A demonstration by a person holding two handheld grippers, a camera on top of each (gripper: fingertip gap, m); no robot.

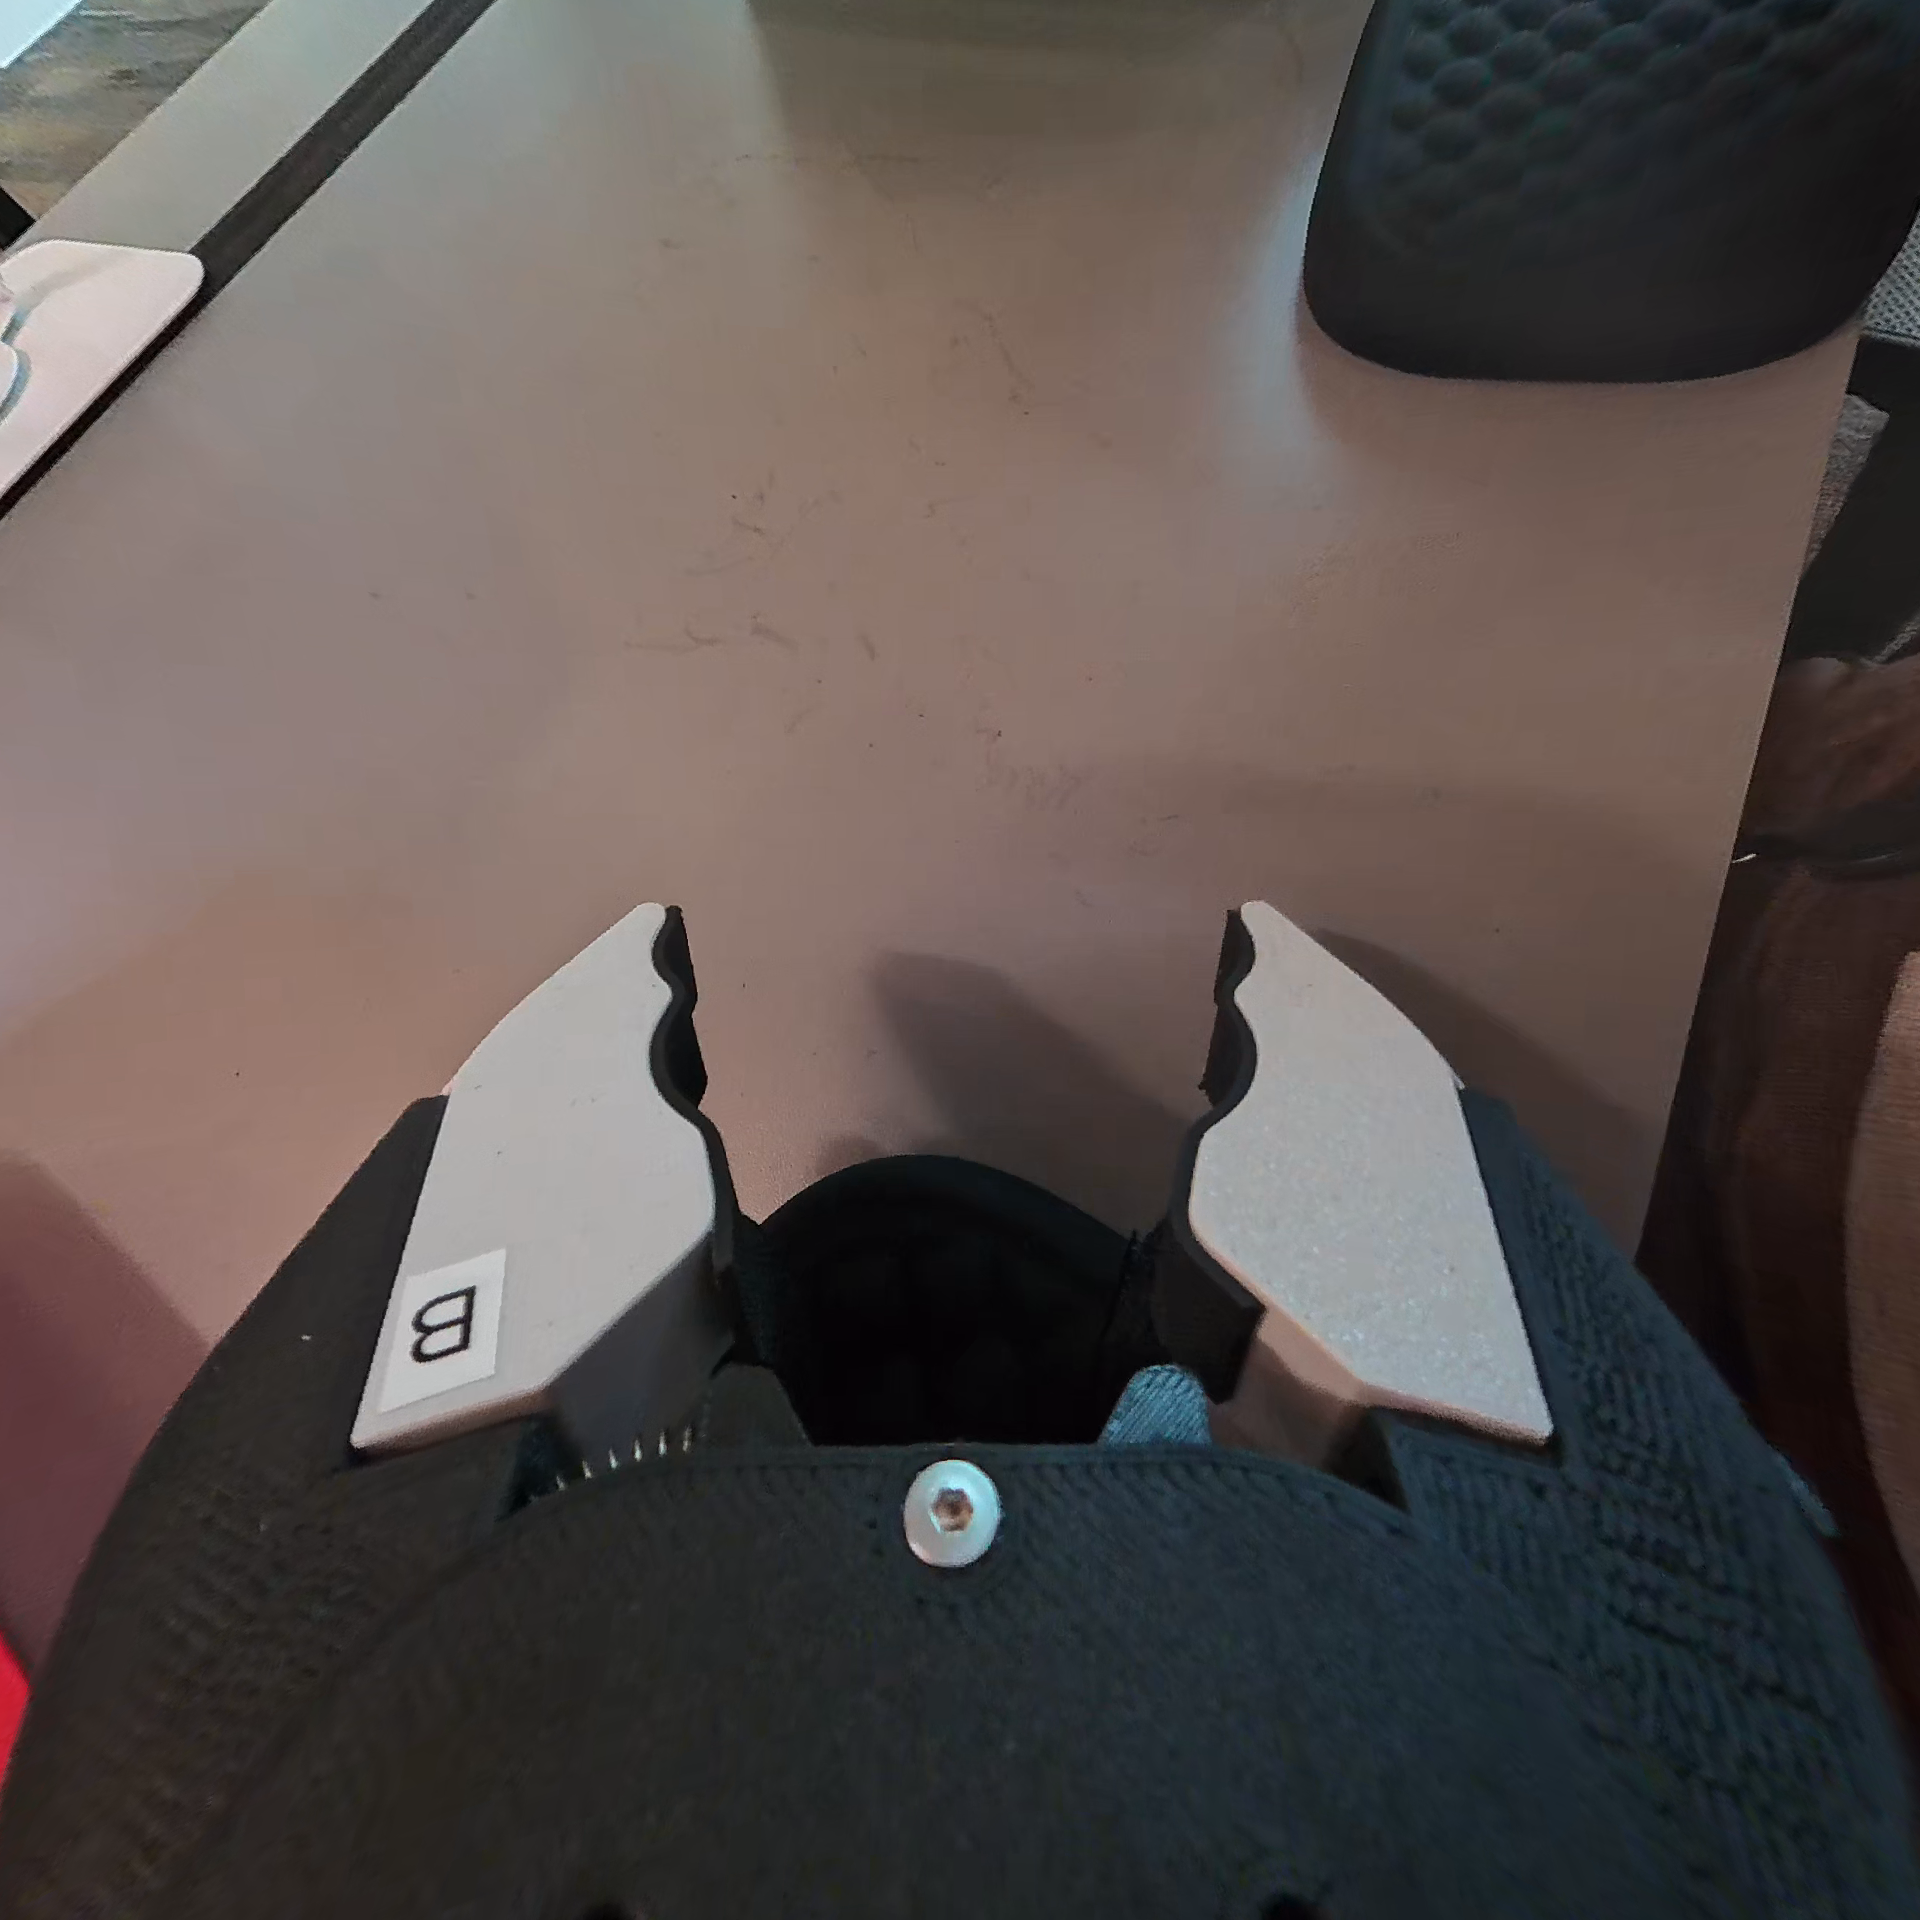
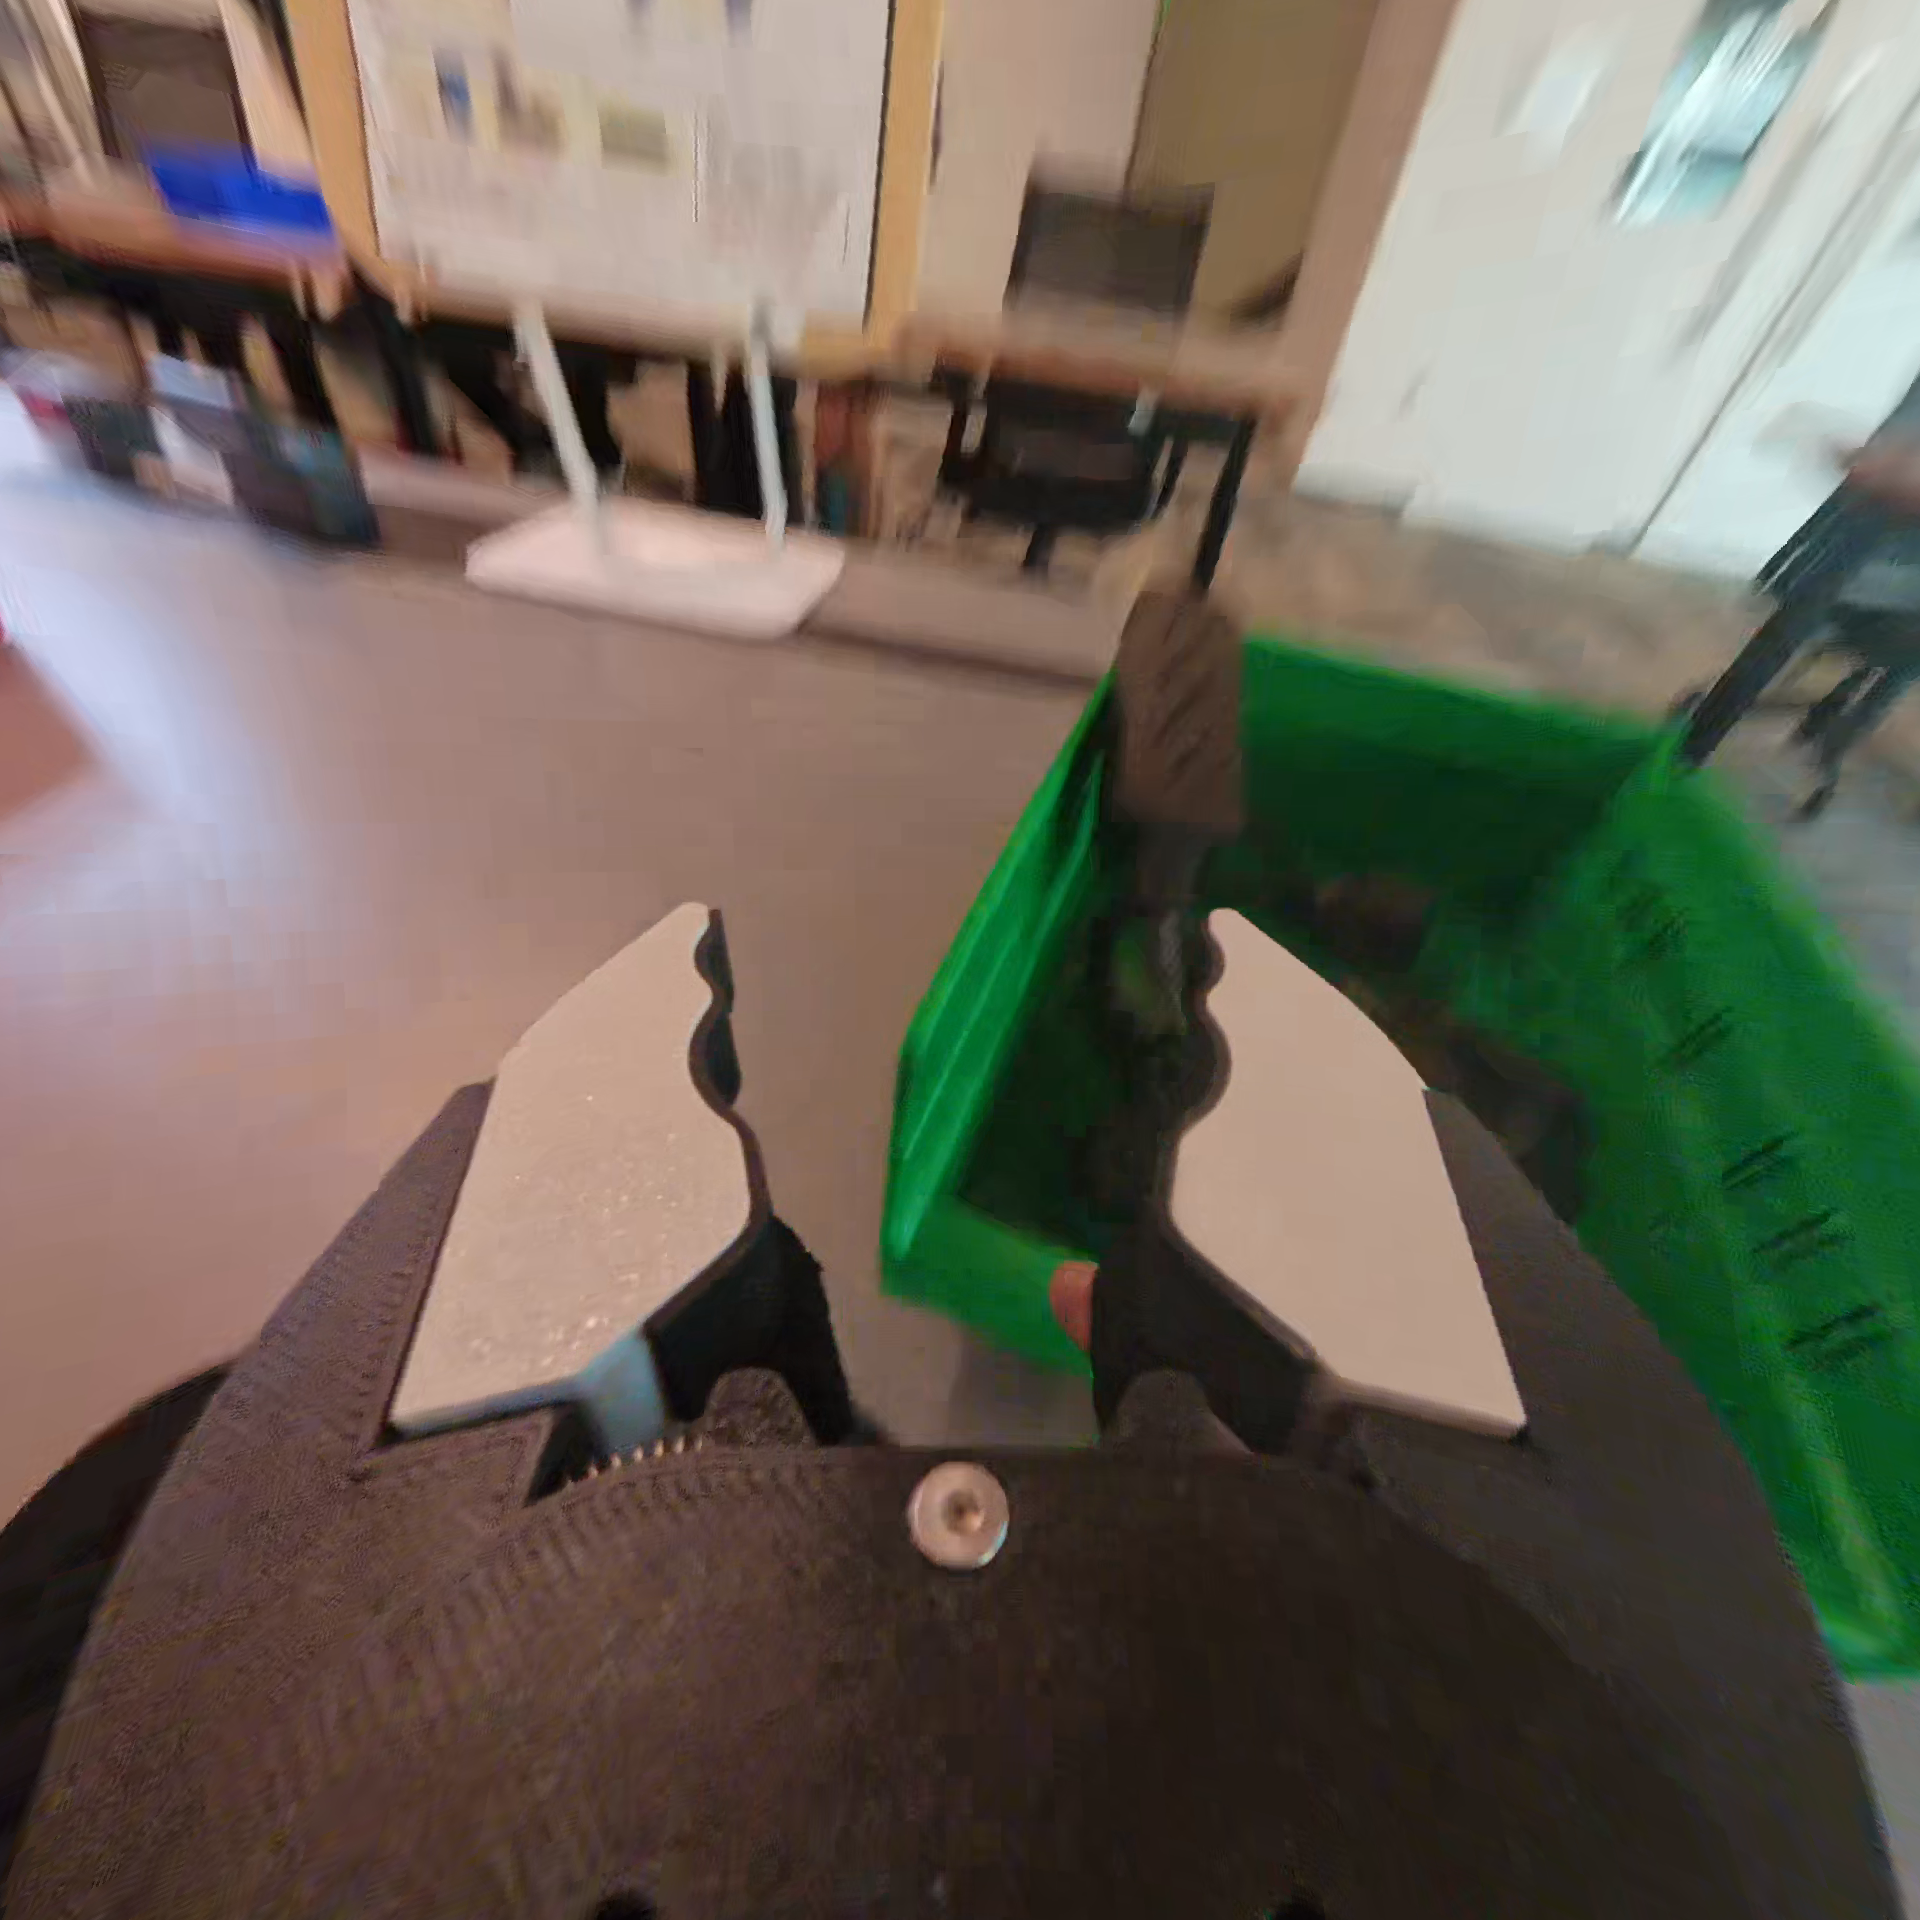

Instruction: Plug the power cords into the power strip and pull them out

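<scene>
My left gripper (image 1: 954, 920) is open and empty, low over the bare brown table (image 1: 831, 582). My right gripper (image 2: 961, 920) is open and empty, held above the table beside a green bin (image 2: 1538, 987). The right wrist view is blurred by motion. Dark things lie in the bin and a dark object (image 2: 1179, 727) stands up from it; I cannot tell what they are. No power strip or cord shows clearly in either view.
A black textured object (image 1: 1621, 177) sits at the table's far right. A pale flat base (image 1: 94, 312) lies at the left. The table's right edge (image 1: 1766, 727) drops off. In the right wrist view, a white stand base (image 2: 655, 566), desks and a person (image 2: 1849, 582) are behind. There is about 35 centimetres between the tips of the two grippers.
</scene>
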